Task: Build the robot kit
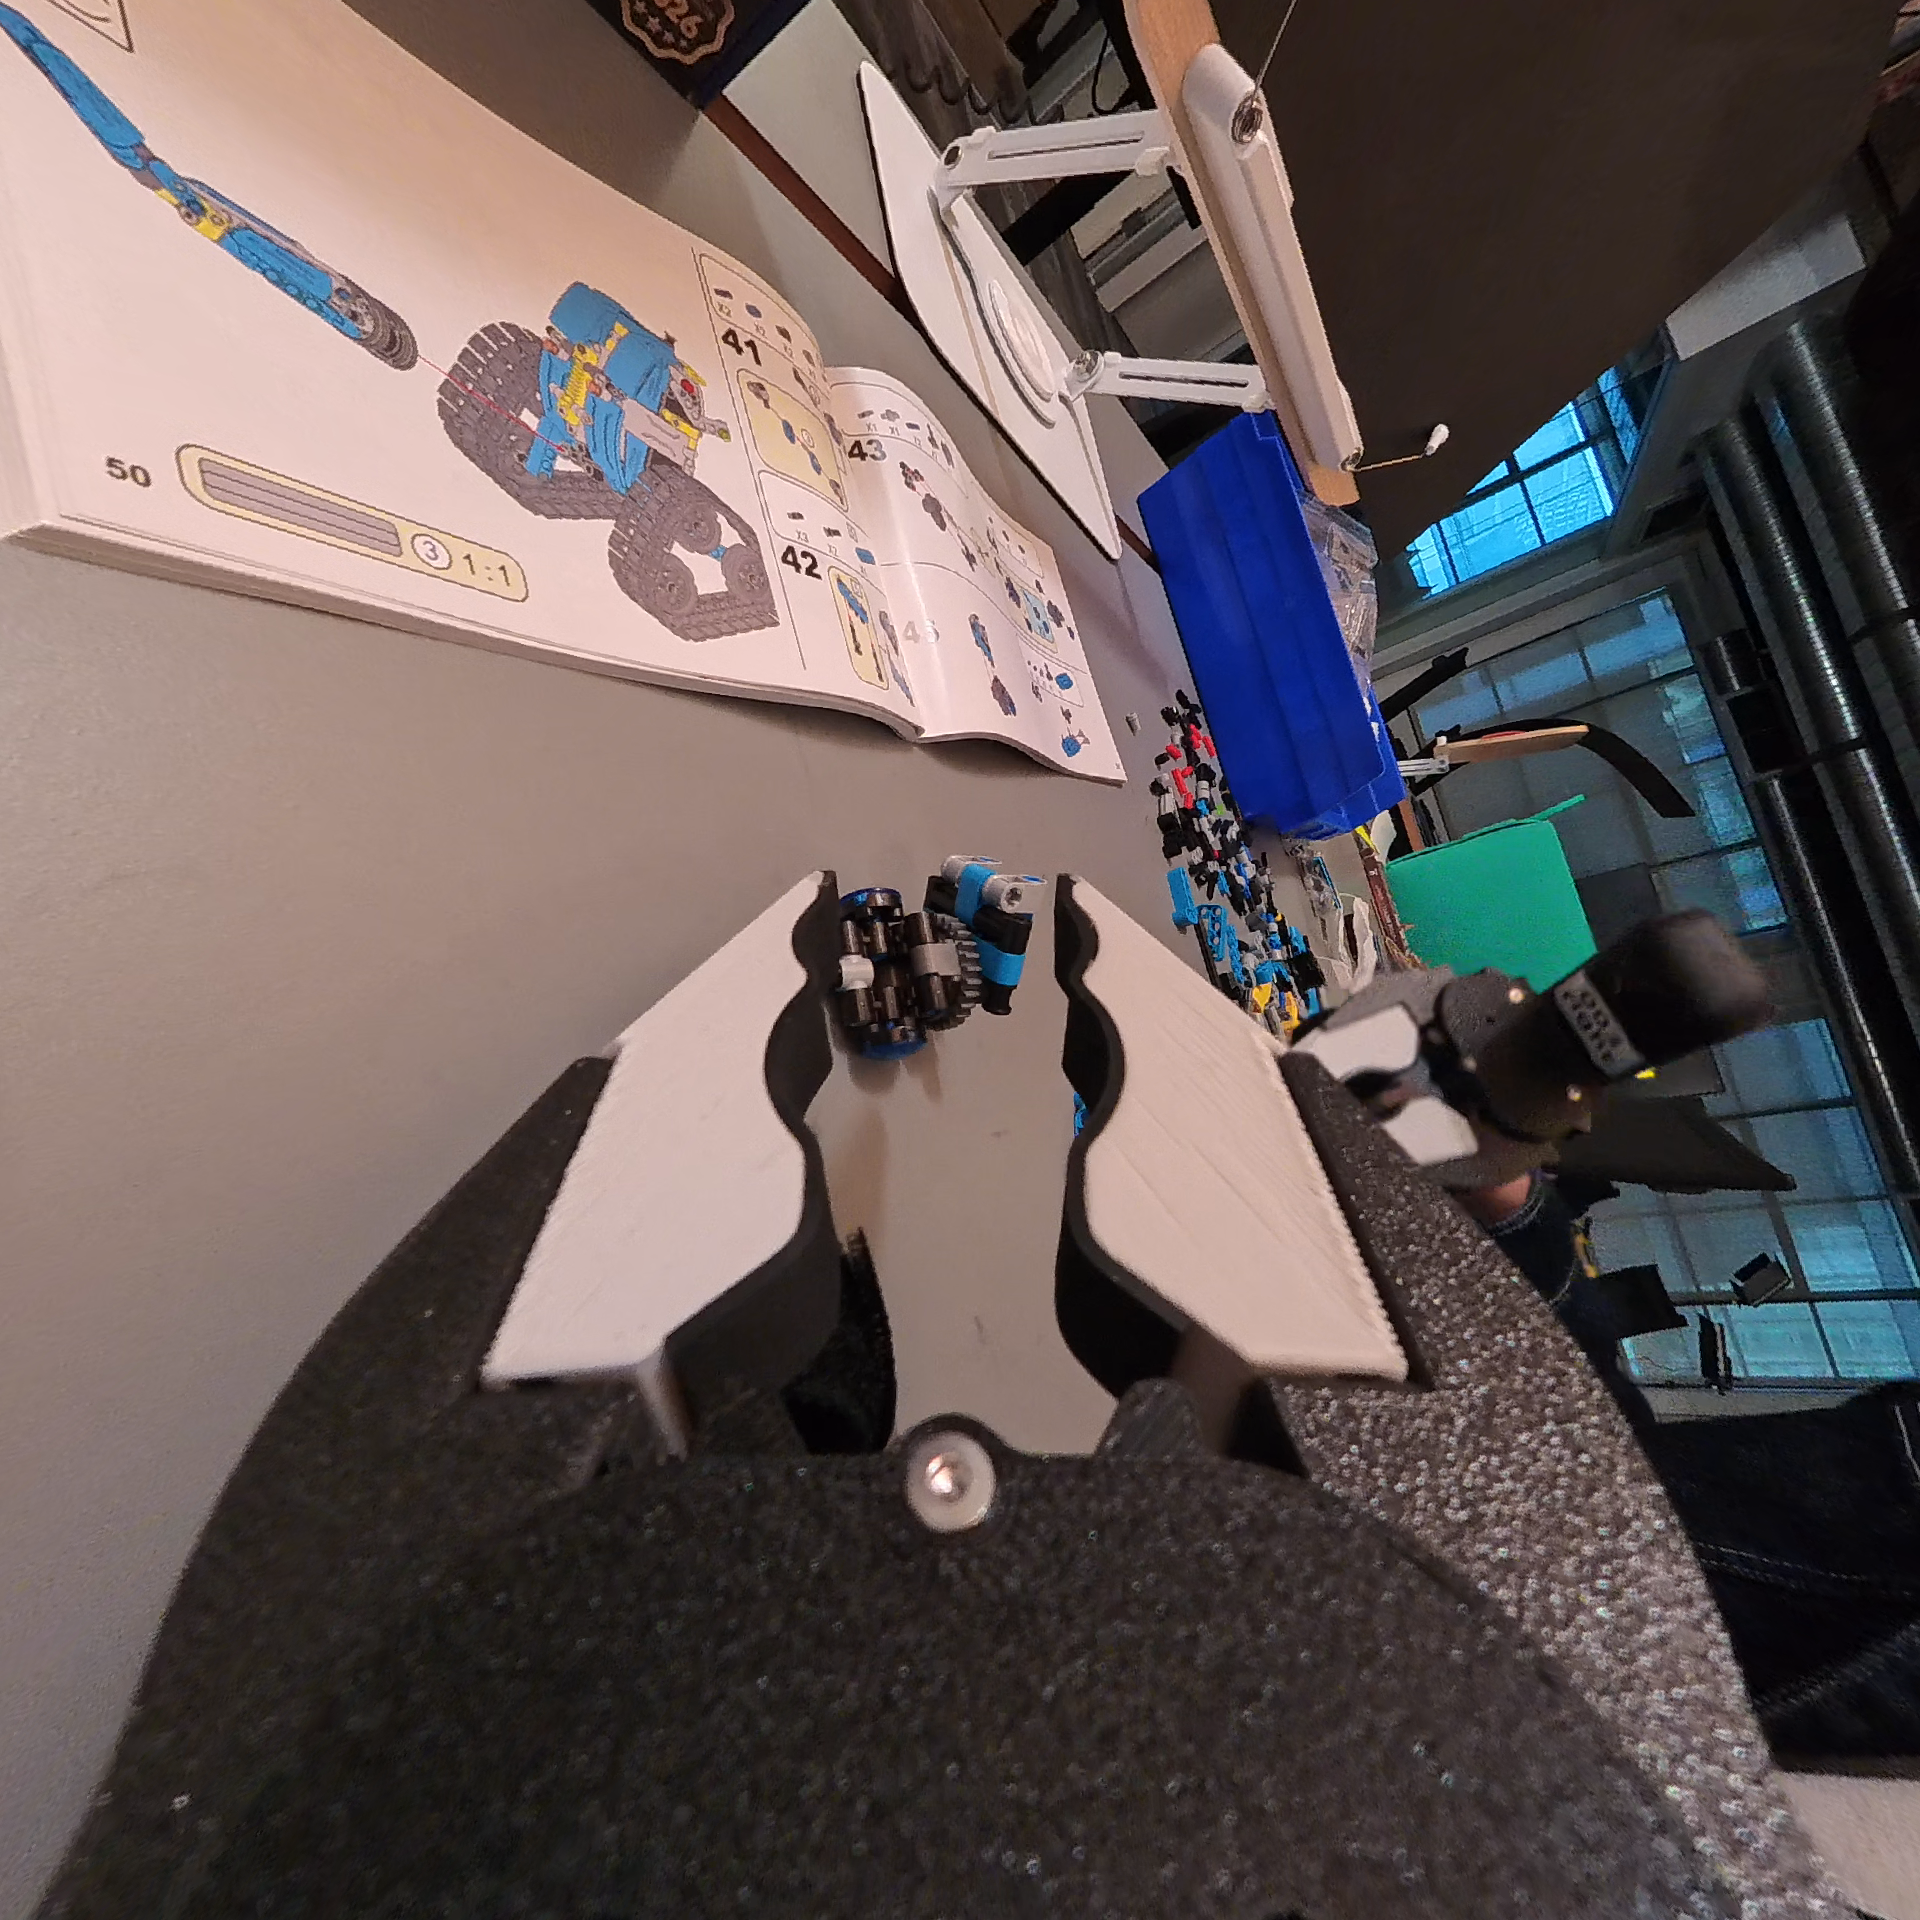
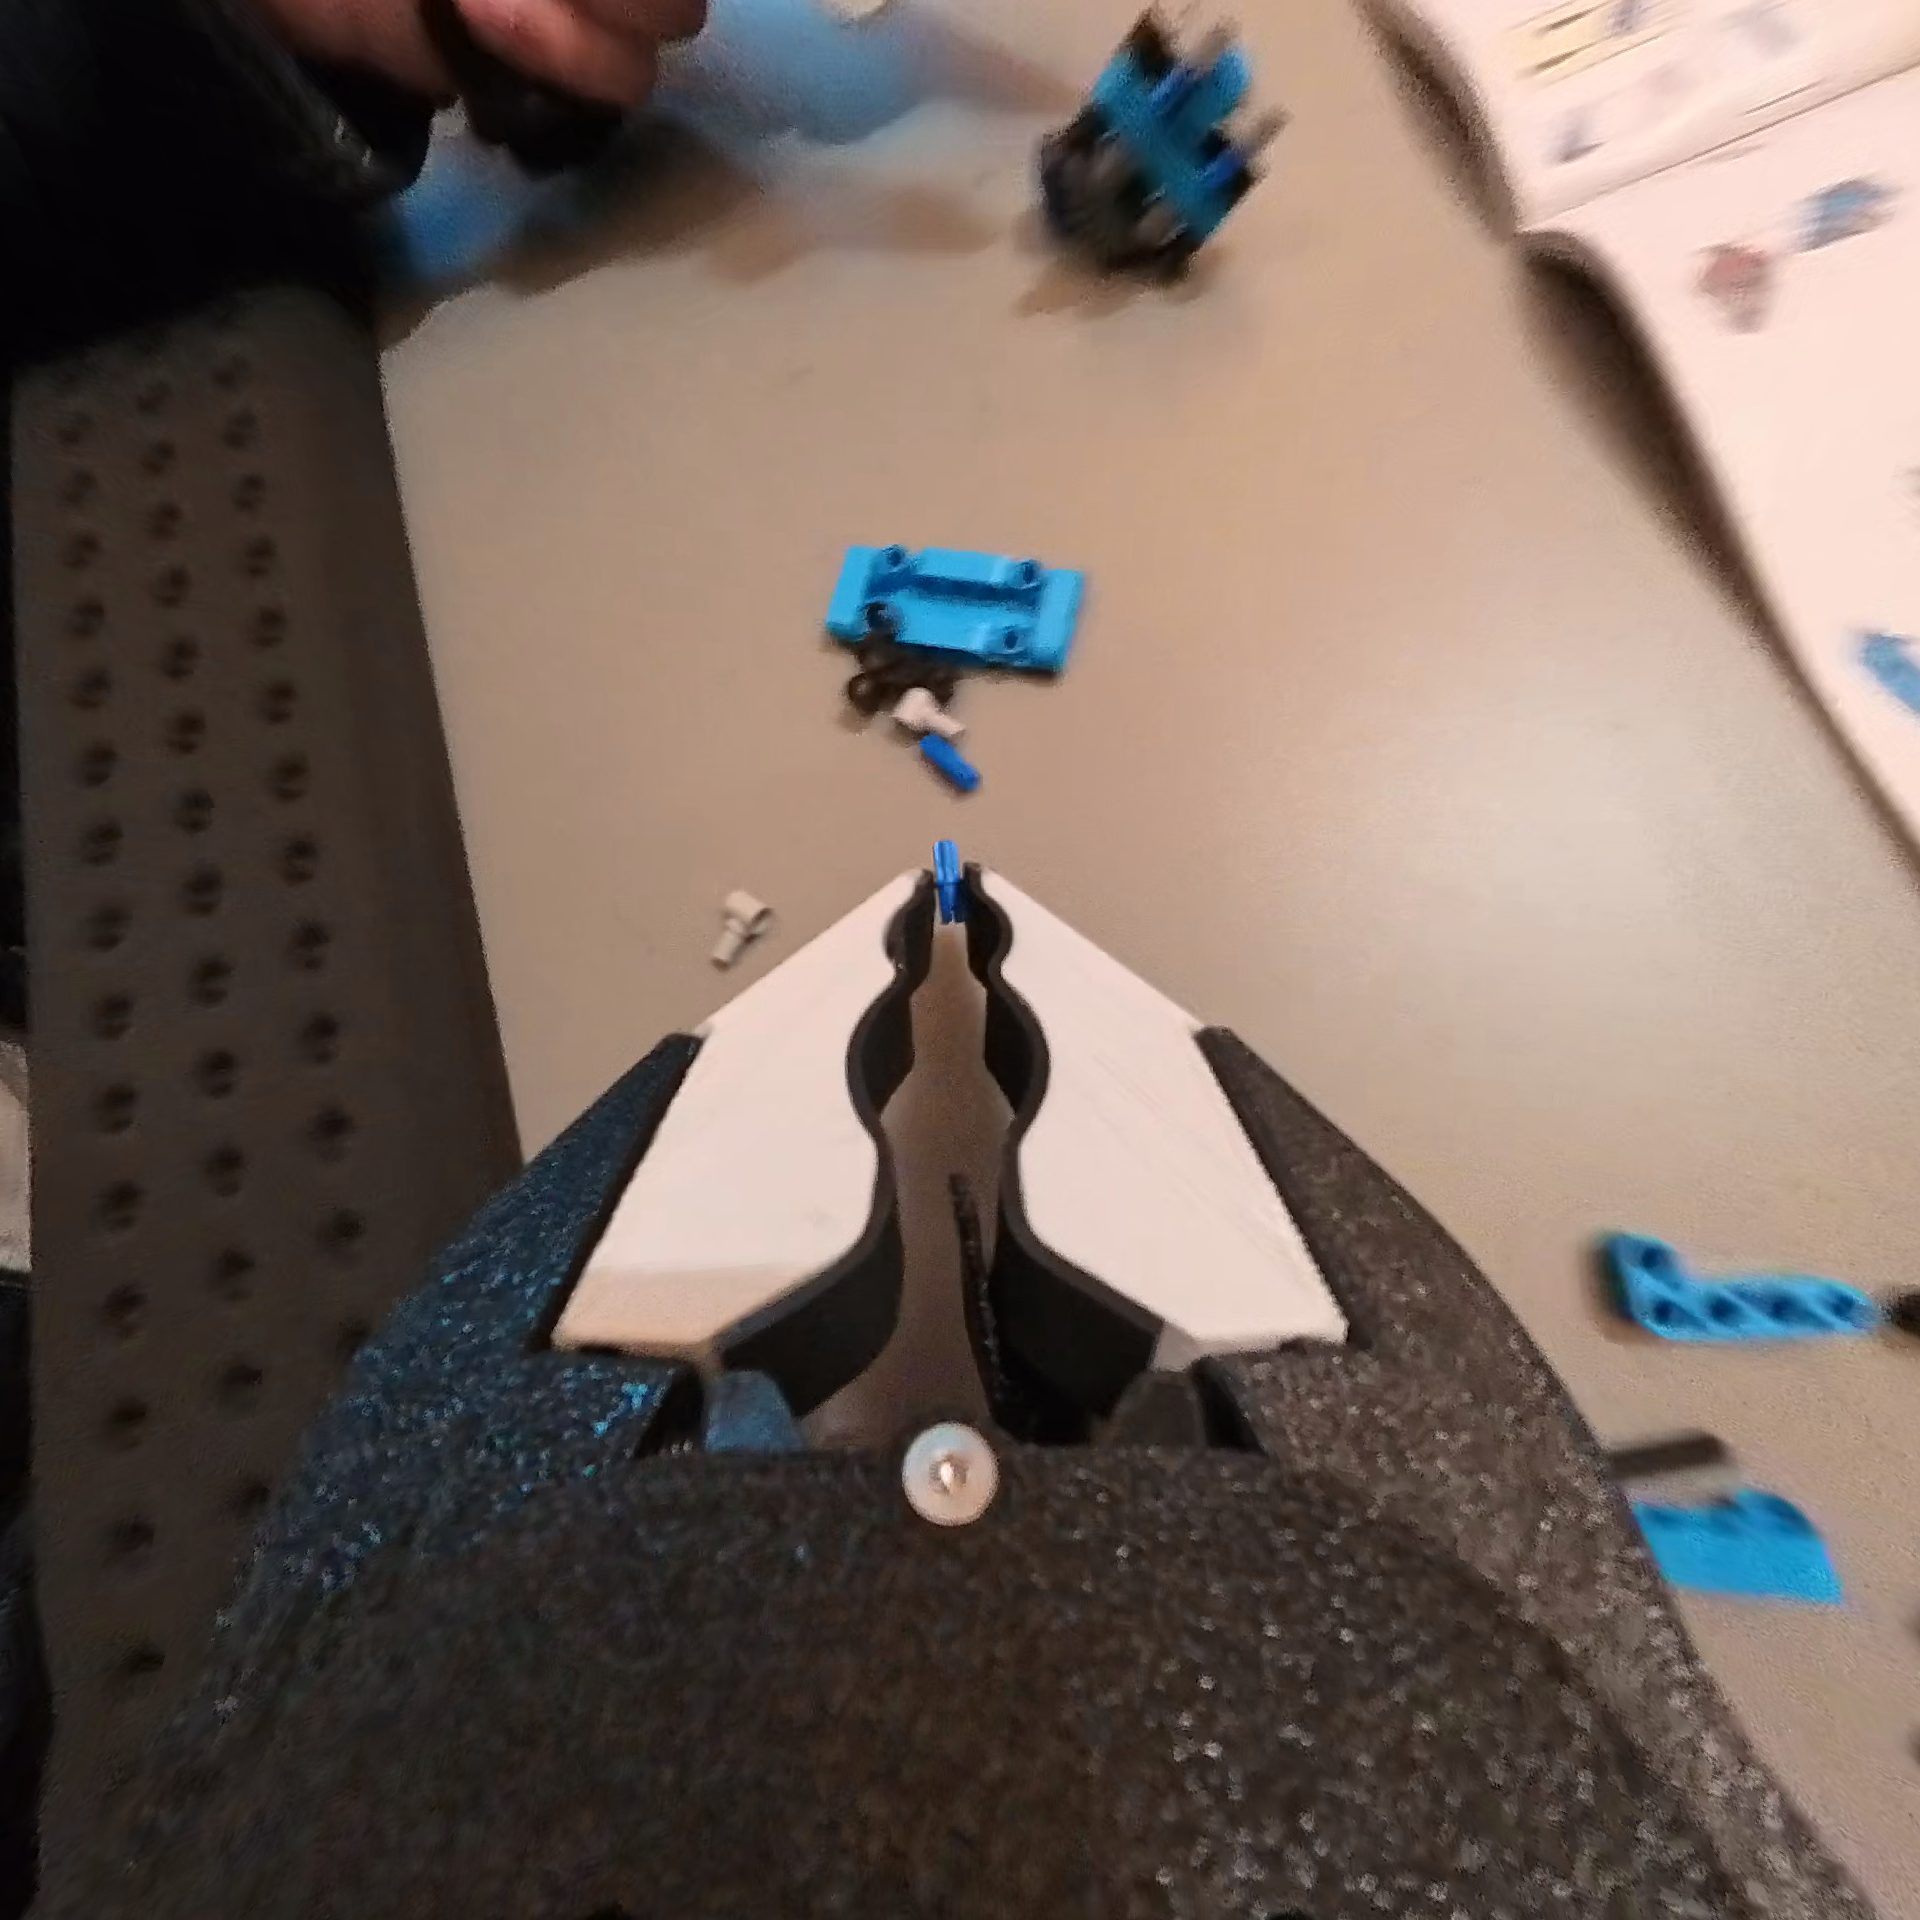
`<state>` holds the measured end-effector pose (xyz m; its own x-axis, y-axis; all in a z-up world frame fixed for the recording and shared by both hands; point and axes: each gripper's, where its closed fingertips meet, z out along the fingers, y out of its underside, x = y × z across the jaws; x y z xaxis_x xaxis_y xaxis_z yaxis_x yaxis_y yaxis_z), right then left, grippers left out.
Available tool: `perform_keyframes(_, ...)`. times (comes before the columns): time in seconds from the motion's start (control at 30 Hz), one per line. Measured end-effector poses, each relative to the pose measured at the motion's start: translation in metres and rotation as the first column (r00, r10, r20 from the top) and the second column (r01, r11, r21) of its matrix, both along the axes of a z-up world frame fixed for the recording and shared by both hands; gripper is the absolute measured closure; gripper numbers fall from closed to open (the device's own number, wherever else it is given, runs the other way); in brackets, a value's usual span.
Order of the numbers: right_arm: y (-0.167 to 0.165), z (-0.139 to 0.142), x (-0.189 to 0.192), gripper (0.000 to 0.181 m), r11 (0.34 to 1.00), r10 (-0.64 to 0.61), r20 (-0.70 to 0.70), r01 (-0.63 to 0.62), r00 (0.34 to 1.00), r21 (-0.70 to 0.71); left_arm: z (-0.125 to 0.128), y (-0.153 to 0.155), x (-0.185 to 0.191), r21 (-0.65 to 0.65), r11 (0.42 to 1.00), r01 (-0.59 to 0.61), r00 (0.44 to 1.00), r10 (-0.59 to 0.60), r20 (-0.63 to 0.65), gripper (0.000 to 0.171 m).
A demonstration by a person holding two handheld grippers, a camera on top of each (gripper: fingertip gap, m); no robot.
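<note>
My left gripper (image 1: 943, 883) is open, its fingers on either side of a small black, grey and blue brick assembly (image 1: 930, 956) that lies on the grey table; I cannot tell if they touch it. My right gripper (image 2: 948, 881) is shut on a small blue pin (image 2: 945, 878) held at its fingertips above the table. Ahead of it lie a light blue frame piece (image 2: 956, 611), a black link, a grey pin and another blue pin (image 2: 951, 767). The same assembly (image 2: 1143, 156) shows blurred at the top of the right wrist view. The right gripper (image 1: 1538, 1049) also shows at the right of the left wrist view.
An open instruction booklet (image 1: 468, 416) lies beyond the assembly. A blue bin (image 1: 1268, 634) and a heap of small loose parts (image 1: 1216, 821) stand past it, with a green box (image 1: 1486, 904). A grey pin (image 2: 743, 925), blue beams (image 2: 1735, 1304) and a perforated grey chair surface (image 2: 208, 831) are near. About 20 cm separates my left fingertips from my right.
</note>
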<state>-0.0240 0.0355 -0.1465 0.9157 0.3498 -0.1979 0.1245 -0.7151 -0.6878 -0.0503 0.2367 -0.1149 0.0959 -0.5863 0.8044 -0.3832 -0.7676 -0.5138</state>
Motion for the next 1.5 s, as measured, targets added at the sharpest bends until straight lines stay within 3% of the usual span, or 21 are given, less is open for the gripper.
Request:
perform_keyframes(0.13,0.003,-0.014,-0.018,0.176,1.0,0.011,0.035,-0.01,0.999,-0.016,0.0,-0.002,0.0,0.003,1.0,0.004,1.0,-0.004,0.0,0.13)
perform_keyframes(0.33,0.005,-0.019,-0.016,0.175,1.0,-0.027,0.088,0.028,0.996,-0.009,0.0,-0.003,0.0,0.009,1.0,0.009,1.0,-0.009,-0.001,0.13)
perform_keyframes(0.4,0.004,-0.015,-0.01,0.155,0.997,-0.071,0.09,0.071,0.993,0.002,0.0,-0.004,0.0,0.013,1.0,0.009,1.0,-0.009,-0.003,0.13)
perform_keyframes(0.47,0.002,0.0,0.016,0.145,0.982,-0.183,0.125,0.176,0.975,0.069,0.0,-0.003,0.0,0.011,1.0,0.009,1.0,-0.009,-0.002,0.13)
perform_keyframes(0.6,-0.023,0.025,0.101,0.152,0.891,-0.446,0.135,0.425,0.885,0.159,0.0,-0.006,0.0,0.009,1.0,0.016,1.0,-0.016,-0.002,0.13)
perform_keyframes(0.7,-0.049,0.013,0.161,0.152,0.816,-0.577,0.2,0.567,0.792,0.11,0.0,-0.007,0.001,0.013,1.0,0.022,1.0,-0.022,-0.004,0.13)
perform_keyframes(0.83,-0.064,0.009,0.214,0.153,0.737,-0.672,0.224,0.668,0.706,0.102,-0.001,-0.005,0.0,0.017,1.0,0.014,1.0,-0.014,-0.008,0.13)
perform_keyframes(0.97,-0.075,0.007,0.264,0.154,0.611,-0.783,0.217,0.786,0.583,0.094,-0.001,-0.004,0.0,0.014,1.0,0.01,1.0,-0.01,-0.007,0.13)
perform_keyframes(1.07,-0.079,0.003,0.286,0.156,0.549,-0.821,0.239,0.832,0.518,0.083,-0.001,-0.004,0.0,0.012,1.0,0.011,1.0,-0.011,-0.006,0.13)
perform_keyframes(1.17,-0.072,0.0,0.292,0.156,0.521,-0.839,0.219,0.851,0.498,0.063,-0.001,-0.003,0.0,0.005,1.0,0.01,1.0,-0.009,-0.003,0.13)
perform_keyframes(1.37,-0.063,-0.014,0.292,0.157,0.544,-0.814,0.256,0.838,0.521,0.024,0.0,-0.004,0.0,-0.007,1.0,0.013,1.0,-0.013,0.0,0.13)
perform_keyframes(1.5,-0.065,-0.019,0.292,0.158,0.543,-0.822,0.204,0.84,0.531,0.004,0.0,-0.004,0.0,-0.011,1.0,0.015,1.0,-0.015,0.002,0.13)
